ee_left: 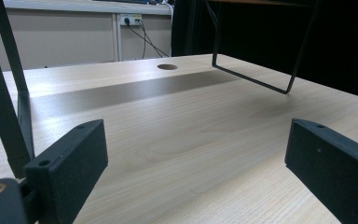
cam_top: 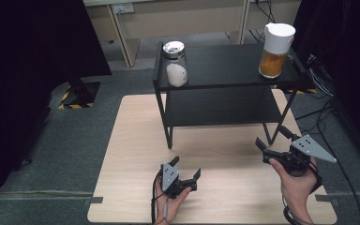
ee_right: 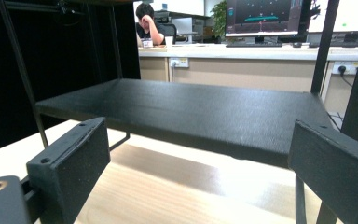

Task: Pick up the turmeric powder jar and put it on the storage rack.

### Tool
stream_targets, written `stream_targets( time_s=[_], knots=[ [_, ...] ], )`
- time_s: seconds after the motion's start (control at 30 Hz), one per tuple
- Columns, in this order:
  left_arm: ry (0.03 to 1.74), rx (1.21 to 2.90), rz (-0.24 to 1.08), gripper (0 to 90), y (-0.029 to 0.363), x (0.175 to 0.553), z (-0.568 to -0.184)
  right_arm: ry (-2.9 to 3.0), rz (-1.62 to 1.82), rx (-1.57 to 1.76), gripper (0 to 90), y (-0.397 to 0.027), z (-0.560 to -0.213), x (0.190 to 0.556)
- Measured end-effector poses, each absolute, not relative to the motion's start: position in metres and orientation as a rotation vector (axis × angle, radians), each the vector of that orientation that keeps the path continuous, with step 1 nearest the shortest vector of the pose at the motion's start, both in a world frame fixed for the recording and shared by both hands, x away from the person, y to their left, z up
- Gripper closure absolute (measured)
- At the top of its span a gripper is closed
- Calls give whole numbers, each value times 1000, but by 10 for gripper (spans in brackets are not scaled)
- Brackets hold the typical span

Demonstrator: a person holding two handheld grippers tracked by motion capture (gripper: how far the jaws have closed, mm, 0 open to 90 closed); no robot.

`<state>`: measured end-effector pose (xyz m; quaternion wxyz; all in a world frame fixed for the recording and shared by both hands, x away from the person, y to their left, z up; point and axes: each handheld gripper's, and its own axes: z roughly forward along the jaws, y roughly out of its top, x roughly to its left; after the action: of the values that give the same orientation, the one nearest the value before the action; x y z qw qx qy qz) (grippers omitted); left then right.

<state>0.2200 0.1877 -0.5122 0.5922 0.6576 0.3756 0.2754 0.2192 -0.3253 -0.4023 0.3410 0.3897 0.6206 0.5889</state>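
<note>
Resting low over the near part of the table [cam_top: 131,140], the left gripper [cam_top: 186,169] has its jaws spread and holds nothing; a hand [cam_top: 171,199] grips it from below. The right gripper [cam_top: 273,137] is at the right side of the table, just beside the near right leg of the shelf [cam_top: 225,65], and its jaws are also spread and empty.

The high view shows the two things on the top board of the shelf. A glass jar [cam_top: 176,63] with a metal lid and white content stands at the left end. A jug [cam_top: 276,49] with a white lid and orange content stands at the right end. Both are well apart from the grippers.

The left gripper view shows the table from low down: the light wood grain, a round hole [ee_left: 167,66] near the far edge, and the thin wire foot of the shelf touching the table. A wall socket [ee_left: 130,19] with plugged cables is on the far wall.

The right gripper view looks at the lower board [ee_right: 191,116] of the shelf from the side; it sits a little above the table. Far behind it there is a counter with a monitor [ee_right: 263,18] and a person [ee_right: 149,23] sitting, one hand raised to the head.

No label or writing can be read on the jar or the jug; the marks on the monitor are too small to read.
</note>
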Motion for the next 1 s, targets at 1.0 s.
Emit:
stream_targets(
  time_s=[1.0],
  knots=[
    [876, 1528, 638, 52, 188, 220, -512, 1699, 1512, 1041, 55, -326, -446, 207]
  ],
)
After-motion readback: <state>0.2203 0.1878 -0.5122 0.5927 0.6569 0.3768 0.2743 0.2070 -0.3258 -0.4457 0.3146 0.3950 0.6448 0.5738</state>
